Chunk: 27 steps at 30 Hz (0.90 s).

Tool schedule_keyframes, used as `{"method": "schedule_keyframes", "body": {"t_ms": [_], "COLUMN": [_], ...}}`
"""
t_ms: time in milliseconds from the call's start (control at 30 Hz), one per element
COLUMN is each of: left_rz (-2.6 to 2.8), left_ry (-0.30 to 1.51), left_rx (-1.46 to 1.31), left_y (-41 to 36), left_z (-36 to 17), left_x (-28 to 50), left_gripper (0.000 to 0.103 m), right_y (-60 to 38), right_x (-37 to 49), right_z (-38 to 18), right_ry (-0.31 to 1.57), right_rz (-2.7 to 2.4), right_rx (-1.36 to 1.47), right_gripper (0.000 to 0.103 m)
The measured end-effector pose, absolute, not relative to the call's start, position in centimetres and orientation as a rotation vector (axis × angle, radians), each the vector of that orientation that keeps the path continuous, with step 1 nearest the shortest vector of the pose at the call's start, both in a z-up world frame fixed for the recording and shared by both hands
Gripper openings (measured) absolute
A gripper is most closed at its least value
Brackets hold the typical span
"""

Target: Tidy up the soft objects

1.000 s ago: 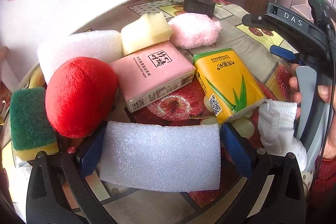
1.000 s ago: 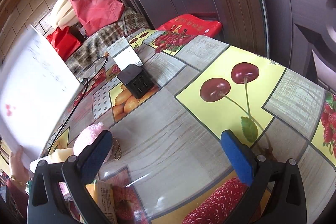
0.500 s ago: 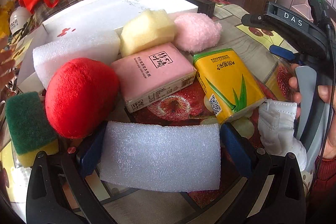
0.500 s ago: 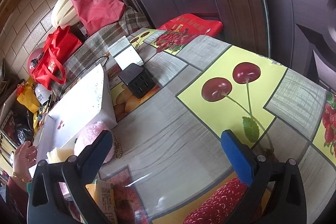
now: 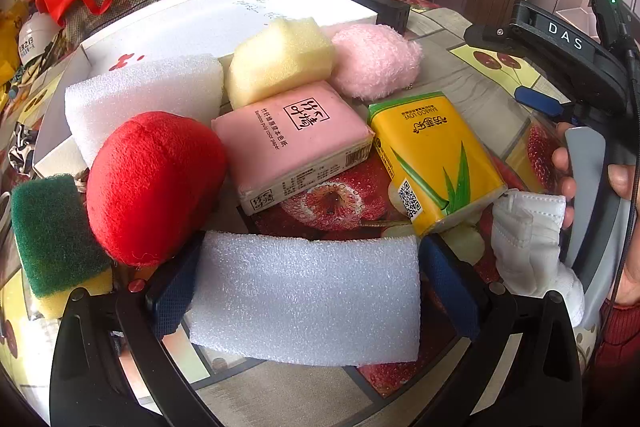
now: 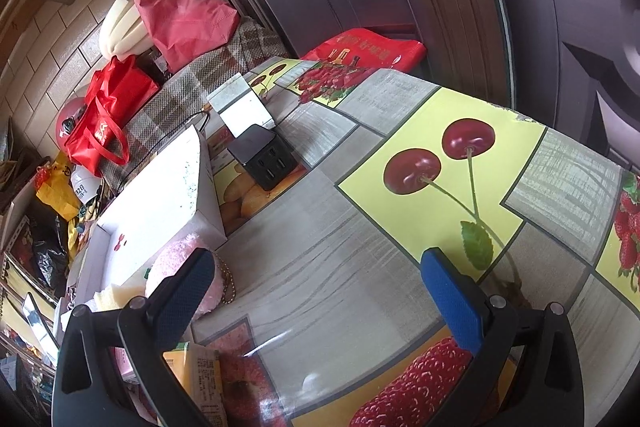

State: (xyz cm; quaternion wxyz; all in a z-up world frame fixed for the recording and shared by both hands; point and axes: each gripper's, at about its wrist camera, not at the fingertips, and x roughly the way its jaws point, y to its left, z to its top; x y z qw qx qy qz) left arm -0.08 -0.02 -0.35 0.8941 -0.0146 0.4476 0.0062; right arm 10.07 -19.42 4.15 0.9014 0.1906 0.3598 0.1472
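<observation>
My left gripper (image 5: 310, 289) stands open, and a white foam block (image 5: 308, 299) lies between its blue pads, touching both. Beyond it, packed together on the table, are a red plush ball (image 5: 152, 187), a green scouring sponge (image 5: 52, 235), a bigger white foam block (image 5: 144, 99), a yellow sponge (image 5: 280, 63), a pink plush (image 5: 376, 63), a pink tissue pack (image 5: 296, 139), a yellow tissue pack (image 5: 436, 159) and a white face mask (image 5: 528, 239). My right gripper (image 6: 316, 291) is open over bare tablecloth, with the pink plush (image 6: 180, 267) by its left finger.
A flat white box (image 5: 224, 15) lies behind the pile. A black charger cube (image 6: 264, 159) and a small white stand (image 6: 244, 107) sit at the far side of the table. Red bags (image 6: 108, 115) rest on a checked seat beyond the table's edge.
The white box, held up tilted at the back left a second ago, has come down flat behind the pile. The hand beside it has gone. Neither gripper has moved.
</observation>
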Motion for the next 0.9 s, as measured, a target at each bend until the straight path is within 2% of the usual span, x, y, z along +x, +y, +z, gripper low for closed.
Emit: {"method": "schedule_keyframes", "body": {"t_ms": [733,900], "left_rz": [-0.066,-0.193], "left_ry": [0.925,0.798], "left_rx": [-0.012,-0.057], "left_y": [0.0,0.5], "left_z": [-0.1,2.6], "left_x": [-1.0,-5.1], "left_gripper": [0.103,0.103], "right_y": [-20.2,-20.8], "right_x": [9.8,9.5], "right_z": [4.1,4.2], "right_ry": [0.719,0.702], "right_rz": [0.317,0.313], "right_rx": [0.459,0.486], "right_gripper": [0.103,0.103]}}
